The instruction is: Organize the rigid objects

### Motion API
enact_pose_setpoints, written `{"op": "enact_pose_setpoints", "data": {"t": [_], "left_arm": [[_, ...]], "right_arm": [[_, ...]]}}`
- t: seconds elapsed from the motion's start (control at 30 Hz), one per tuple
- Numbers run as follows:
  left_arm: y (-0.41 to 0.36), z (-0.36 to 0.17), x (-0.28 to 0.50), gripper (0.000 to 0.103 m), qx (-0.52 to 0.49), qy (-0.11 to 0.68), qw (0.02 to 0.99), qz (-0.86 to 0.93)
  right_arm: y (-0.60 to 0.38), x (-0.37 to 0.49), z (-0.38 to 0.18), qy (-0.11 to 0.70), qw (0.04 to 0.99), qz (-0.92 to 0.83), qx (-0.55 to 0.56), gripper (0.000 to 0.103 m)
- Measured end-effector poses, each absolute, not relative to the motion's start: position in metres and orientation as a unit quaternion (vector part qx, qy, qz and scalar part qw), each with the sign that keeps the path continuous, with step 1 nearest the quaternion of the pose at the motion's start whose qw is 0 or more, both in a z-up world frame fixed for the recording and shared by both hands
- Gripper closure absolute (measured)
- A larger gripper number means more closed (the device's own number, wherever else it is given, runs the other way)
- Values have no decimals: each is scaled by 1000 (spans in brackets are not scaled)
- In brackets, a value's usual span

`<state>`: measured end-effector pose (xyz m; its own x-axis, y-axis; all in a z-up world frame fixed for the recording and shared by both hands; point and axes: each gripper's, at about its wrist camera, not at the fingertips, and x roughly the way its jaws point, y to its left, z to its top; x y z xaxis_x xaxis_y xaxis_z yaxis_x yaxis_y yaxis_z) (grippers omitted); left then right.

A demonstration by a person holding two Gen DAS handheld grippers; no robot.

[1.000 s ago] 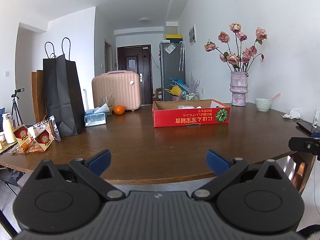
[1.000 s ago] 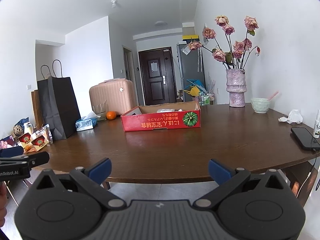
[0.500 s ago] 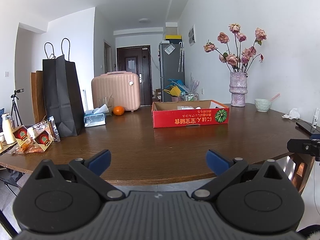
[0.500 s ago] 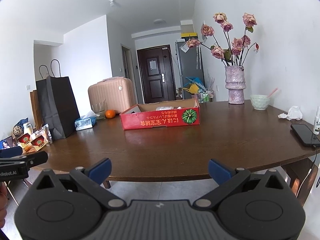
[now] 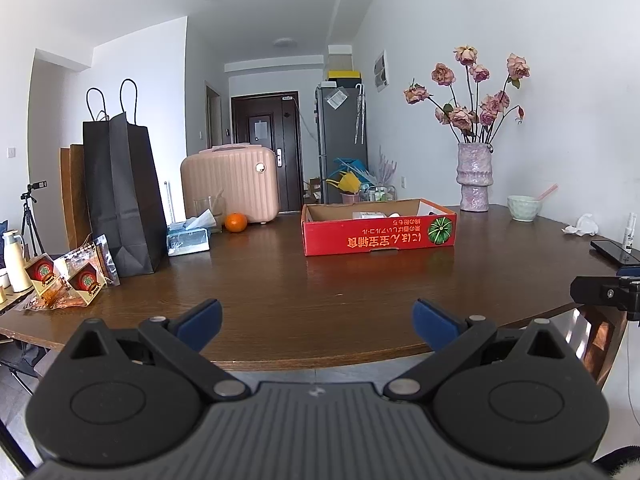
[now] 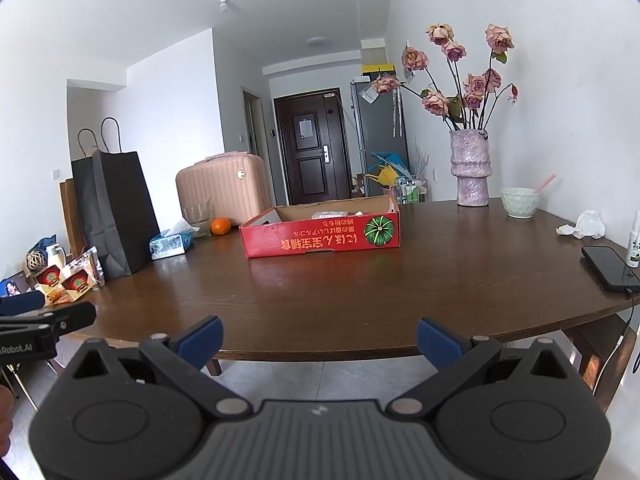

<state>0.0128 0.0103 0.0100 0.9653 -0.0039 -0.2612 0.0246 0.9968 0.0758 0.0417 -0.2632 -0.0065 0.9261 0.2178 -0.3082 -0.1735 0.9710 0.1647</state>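
A red cardboard box (image 5: pixel 378 234) with an open top sits near the middle of the dark wooden table (image 5: pixel 320 288); it also shows in the right wrist view (image 6: pixel 320 236). Some pale items lie inside it, mostly hidden by its walls. My left gripper (image 5: pixel 318 320) is open and empty, held off the table's near edge. My right gripper (image 6: pixel 320 338) is open and empty too, also short of the near edge. The tip of the right gripper (image 5: pixel 604 294) shows at the right of the left wrist view.
A black paper bag (image 5: pixel 120 196), snack packets (image 5: pixel 68 280), a tissue pack (image 5: pixel 188 238), an orange (image 5: pixel 235 222) and a pink case (image 5: pixel 230 182) stand at the left. A vase of roses (image 5: pixel 474 176), a bowl (image 5: pixel 524 208), crumpled tissue (image 6: pixel 586 226) and a phone (image 6: pixel 608 266) are at the right.
Both views have shifted only slightly; the right wrist view sits a little lower and nearer the table. Both grippers stay open and empty.
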Motion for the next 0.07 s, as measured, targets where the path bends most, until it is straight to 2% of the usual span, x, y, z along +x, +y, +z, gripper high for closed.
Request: {"op": "enact_pose_setpoints", "data": {"t": [0.07], "left_arm": [[9,10,13,0,42,128,991,-13]], "right_arm": [[-263,42,-7,164,979,100,68,0]]}}
